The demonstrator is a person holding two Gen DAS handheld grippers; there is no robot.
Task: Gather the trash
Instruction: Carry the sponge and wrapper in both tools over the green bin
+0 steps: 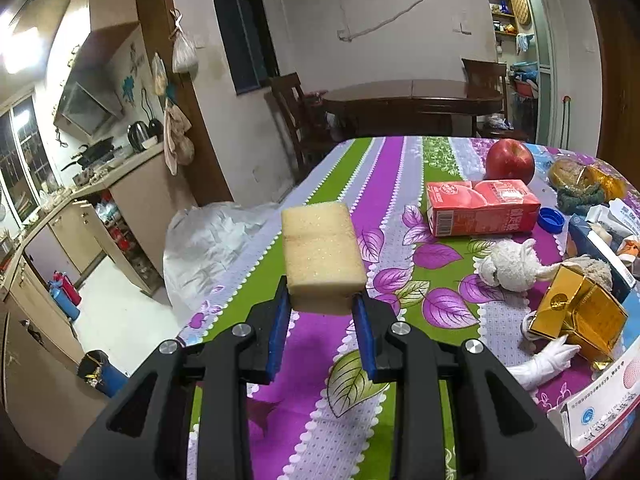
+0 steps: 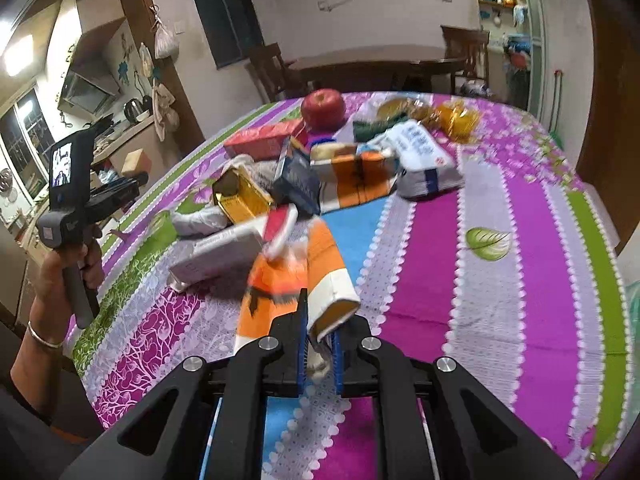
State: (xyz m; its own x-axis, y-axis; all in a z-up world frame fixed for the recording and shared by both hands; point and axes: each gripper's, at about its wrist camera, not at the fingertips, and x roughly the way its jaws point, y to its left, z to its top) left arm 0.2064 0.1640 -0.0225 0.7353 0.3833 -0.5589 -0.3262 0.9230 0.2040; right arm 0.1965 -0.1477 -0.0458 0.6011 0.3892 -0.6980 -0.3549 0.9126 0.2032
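Note:
My left gripper (image 1: pixel 322 304) is shut on a yellow sponge block (image 1: pixel 322 258), held up above the table's left edge. A white plastic bag (image 1: pixel 208 244) hangs open off that edge, just left of the sponge. In the right wrist view my right gripper (image 2: pixel 320 320) is shut on an orange-and-white carton (image 2: pixel 304 276), lifted slightly over the tablecloth. The left gripper's handle (image 2: pixel 70 204) shows at the far left, held by a hand (image 2: pixel 60 272). More trash lies in a heap: a gold box (image 2: pixel 240 198), a red juice carton (image 1: pixel 480 206), white boxes (image 2: pixel 218 254).
A red apple (image 1: pixel 510 160) stands at the far end of the floral tablecloth (image 2: pixel 500 320). A white stuffed toy (image 1: pixel 508 266) and a blue cap (image 1: pixel 551 220) lie by the cartons. A small bin (image 1: pixel 98 372) stands on the floor at left. Dark dining table (image 1: pixel 412 100) behind.

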